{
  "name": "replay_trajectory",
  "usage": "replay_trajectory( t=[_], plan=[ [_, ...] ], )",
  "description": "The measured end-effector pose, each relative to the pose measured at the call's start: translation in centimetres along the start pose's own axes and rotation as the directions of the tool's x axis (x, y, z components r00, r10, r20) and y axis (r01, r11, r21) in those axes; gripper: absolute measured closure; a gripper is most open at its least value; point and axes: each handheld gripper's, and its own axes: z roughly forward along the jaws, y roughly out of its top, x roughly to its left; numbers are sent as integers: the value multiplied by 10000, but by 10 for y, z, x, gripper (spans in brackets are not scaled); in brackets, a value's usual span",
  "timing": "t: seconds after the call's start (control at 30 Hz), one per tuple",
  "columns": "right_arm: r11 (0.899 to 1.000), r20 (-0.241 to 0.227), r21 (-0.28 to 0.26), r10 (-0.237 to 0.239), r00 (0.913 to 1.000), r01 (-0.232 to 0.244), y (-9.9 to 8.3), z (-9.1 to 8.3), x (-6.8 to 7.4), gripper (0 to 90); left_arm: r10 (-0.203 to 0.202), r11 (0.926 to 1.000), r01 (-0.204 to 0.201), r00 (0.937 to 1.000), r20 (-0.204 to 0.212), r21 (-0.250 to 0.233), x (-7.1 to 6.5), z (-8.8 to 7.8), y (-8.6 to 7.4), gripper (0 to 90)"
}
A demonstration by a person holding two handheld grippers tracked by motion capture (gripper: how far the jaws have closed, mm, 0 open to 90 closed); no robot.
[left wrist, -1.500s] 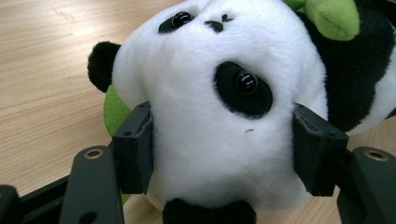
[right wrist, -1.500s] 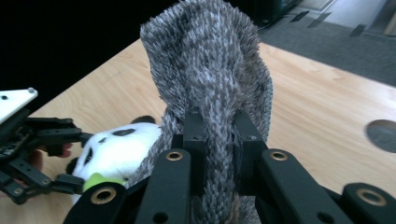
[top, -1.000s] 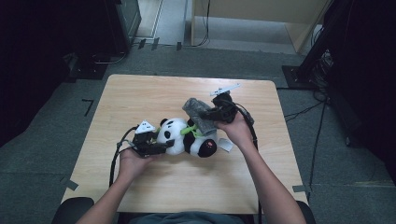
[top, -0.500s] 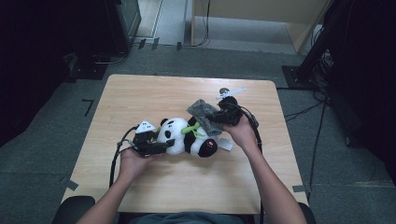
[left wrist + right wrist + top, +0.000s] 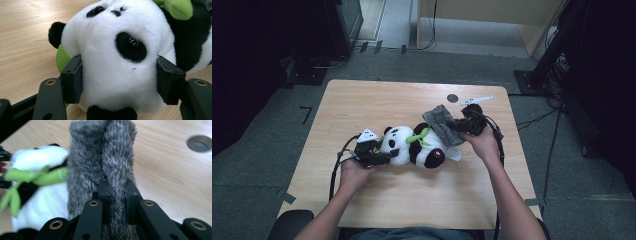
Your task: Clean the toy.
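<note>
My left gripper clamps the panda's head between both pads. My right gripper is pinched tight on a grey knitted cloth, held over the panda's body. The panda lies mid-table.

Even overhead light on the table, dark surroundings, soft blur in close-ups
</note>
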Motion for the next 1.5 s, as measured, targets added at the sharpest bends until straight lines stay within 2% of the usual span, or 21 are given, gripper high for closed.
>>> replay_trajectory(
  t=[0.1, 0.2, 0.33, 0.5, 0.7, 0.77, 0.87, 1.0, 1.23, 1.37, 1.5],
  plan=[
    [9992, 197, 315, 228, 9995, -234, -8, -1, -10, 808, 21, 10000, -21, 10000, 4, 23, 0, 0, 0, 337],
    [9985, 104, 247, 484, 9988, -486, -13, -3, -18, 807, 3, 10000, -3, 10000, 2, 27, 0, 0, 0, 337],
    [9978, 153, 284, 596, 9981, -601, -16, -1, -24, 807, 47, 10000, -46, 10000, 52, -78, 1, 0, -1, 333],
    [9934, 405, 467, 1025, 9939, -1043, -22, 3, -36, 807, 107, 9999, -106, 9999, 60, -112, 1, 0, -2, 333],
    [9901, 689, 106, 1389, 9879, -1399, -22, -6, -47, 807, 157, 9998, -156, 9999, 52, -121, 0, -1, -2, 331],
    [9874, 628, -136, 1580, 9854, -1575, -21, -12, -48, 807, 159, 9998, -158, 9999, 61, -124, 0, -1, -3, 330],
    [9884, 604, -494, 1462, 9874, -1434, -17, -21, -45, 806, 153, 9998, -153, 9999, 59, -129, 0, -1, -3, 330],
    [9892, 188, -879, 1190, 9927, -1170, -9, -29, -32, 806, 160, 9998, -160, 9999, 40, -138, 0, -1, -3, 329],
    [9908, -361, -1313, 289, 9989, -334, 8, -28, 3, 803, 187, 9997, -187, 9998, 17, -155, 0, -1, -3, 329],
    [9938, -500, -1111, -30, 9987, -26, 13, -15, 16, 803, 197, 9997, -197, 9998, 7, -149, -1, -1, -3, 330],
    [9972, -675, -747, 0, 9977, -50, 15, 0, 21, 804, 143, 9997, -142, 9999, 37, -183, 0, 0, -3, 330]
  ],
)
